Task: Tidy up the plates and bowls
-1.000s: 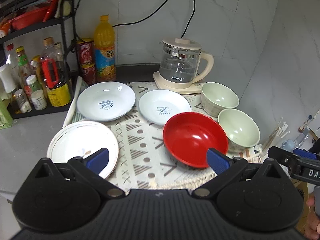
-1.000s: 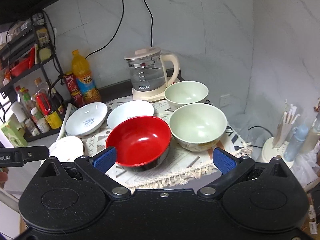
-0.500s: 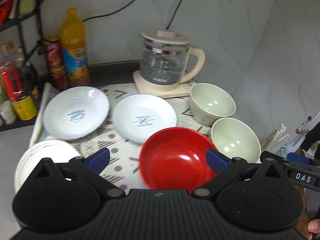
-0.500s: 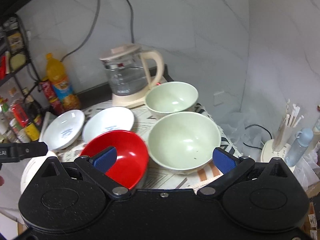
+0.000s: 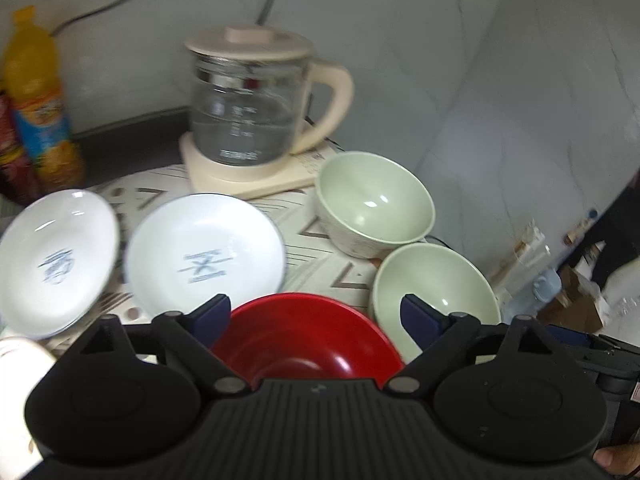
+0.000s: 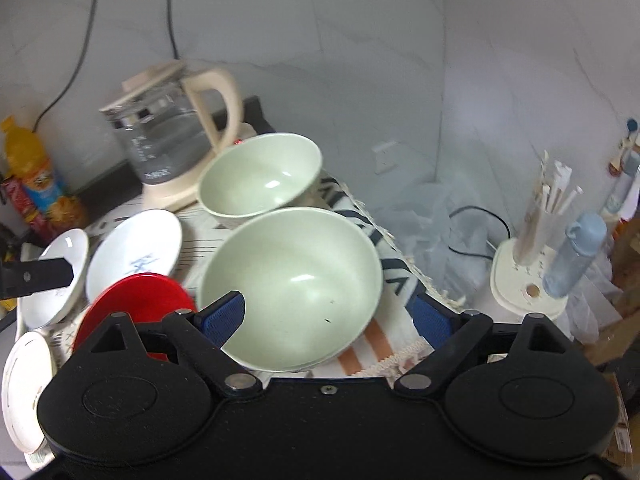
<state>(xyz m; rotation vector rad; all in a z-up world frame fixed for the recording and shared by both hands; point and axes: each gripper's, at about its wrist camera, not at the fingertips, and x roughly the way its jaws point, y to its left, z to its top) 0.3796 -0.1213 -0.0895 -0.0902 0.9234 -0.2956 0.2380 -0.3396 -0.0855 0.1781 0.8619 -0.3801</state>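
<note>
A red bowl [image 5: 304,336] sits on the patterned mat, right under my open left gripper [image 5: 316,314]. Two pale green bowls stand to its right, the near one [image 5: 436,300] and the far one [image 5: 374,204]. Two white plates [image 5: 204,252] [image 5: 52,260] lie to the left, and a third [image 5: 16,380] at the left edge. In the right wrist view my open right gripper [image 6: 328,316] hovers over the near green bowl [image 6: 292,284], its fingers on either side. The far green bowl [image 6: 260,176], the red bowl [image 6: 136,304] and the plates [image 6: 134,256] lie beyond and left.
A glass kettle [image 5: 248,112] on a cream base stands at the back. An orange drink bottle [image 5: 36,100] stands at the back left. A stand with sticks [image 6: 532,248] and a blue bottle [image 6: 576,252] lie right of the mat's fringe edge [image 6: 404,352].
Both grippers moved forward and to the right. The left one now sits over the red bowl, the right one over the near green bowl. Both stay open.
</note>
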